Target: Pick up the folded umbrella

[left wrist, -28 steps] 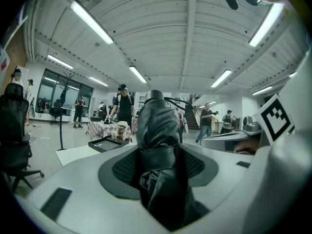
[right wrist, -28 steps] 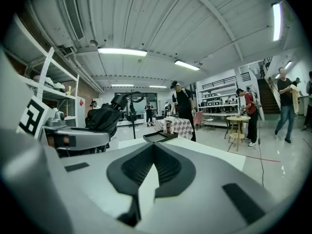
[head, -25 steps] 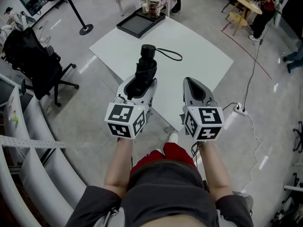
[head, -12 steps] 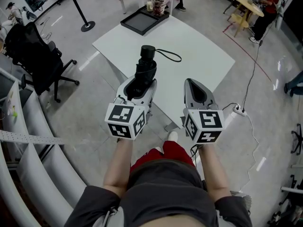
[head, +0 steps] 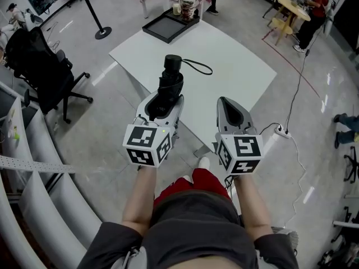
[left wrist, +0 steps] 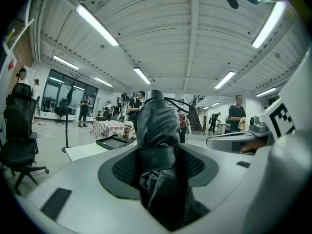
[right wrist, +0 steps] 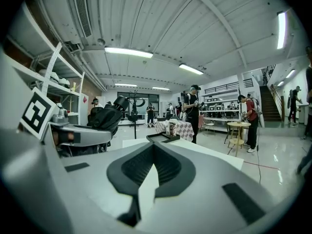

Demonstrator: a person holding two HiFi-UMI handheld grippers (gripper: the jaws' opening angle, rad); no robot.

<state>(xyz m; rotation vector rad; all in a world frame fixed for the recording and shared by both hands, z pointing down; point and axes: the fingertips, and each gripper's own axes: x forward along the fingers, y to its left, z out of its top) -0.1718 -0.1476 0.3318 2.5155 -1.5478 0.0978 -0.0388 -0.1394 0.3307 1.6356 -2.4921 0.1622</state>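
Left gripper [head: 164, 102] is clamped on the black umbrella [head: 170, 77], both pads squeezing the folded fabric. The handle end pokes out ahead of the jaw tips, and its strap [head: 197, 66] loops off to the right. Right gripper [head: 229, 102] sits just beside it on the right, jaws together with nothing in them. The white table [head: 241, 66] is ahead of and below both. Further ahead, a black tray [head: 165, 26] sits at its far edge, with a cup [head: 187, 3] just past that.

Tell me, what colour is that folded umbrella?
Black all over; the folded fabric umbrella shows best in the head view.
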